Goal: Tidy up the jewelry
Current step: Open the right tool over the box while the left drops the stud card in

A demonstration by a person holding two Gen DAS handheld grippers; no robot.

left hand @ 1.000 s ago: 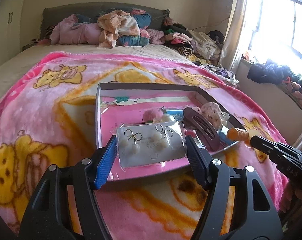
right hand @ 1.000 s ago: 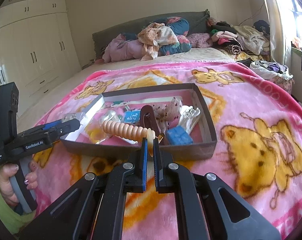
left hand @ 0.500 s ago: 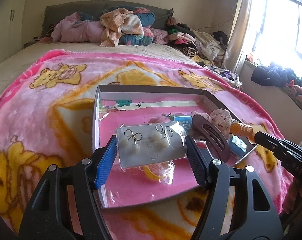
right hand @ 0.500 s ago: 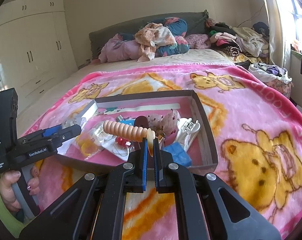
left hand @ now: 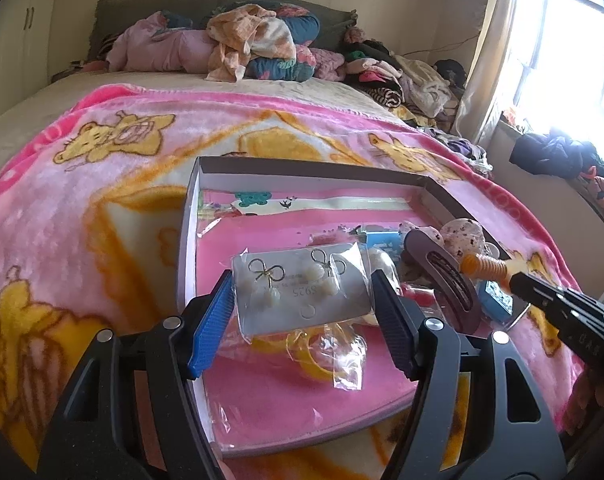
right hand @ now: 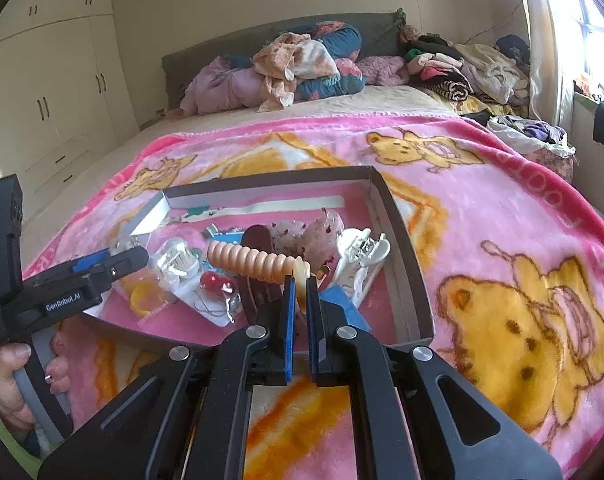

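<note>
left hand-held gripper (left hand: 304,308): clamped on the earring card (left hand: 302,290) over the box (left hand: 188,240)
right hand-held gripper (right hand: 301,294): pinched together on the peach spiral hair tie (right hand: 254,260)

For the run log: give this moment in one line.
left claw: shut on earring card | right claw: shut on coil bracelet | both over box

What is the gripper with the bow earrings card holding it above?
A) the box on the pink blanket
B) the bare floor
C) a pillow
A: the left gripper clamps the earring card over the open box, which sits on the pink blanket.
</note>
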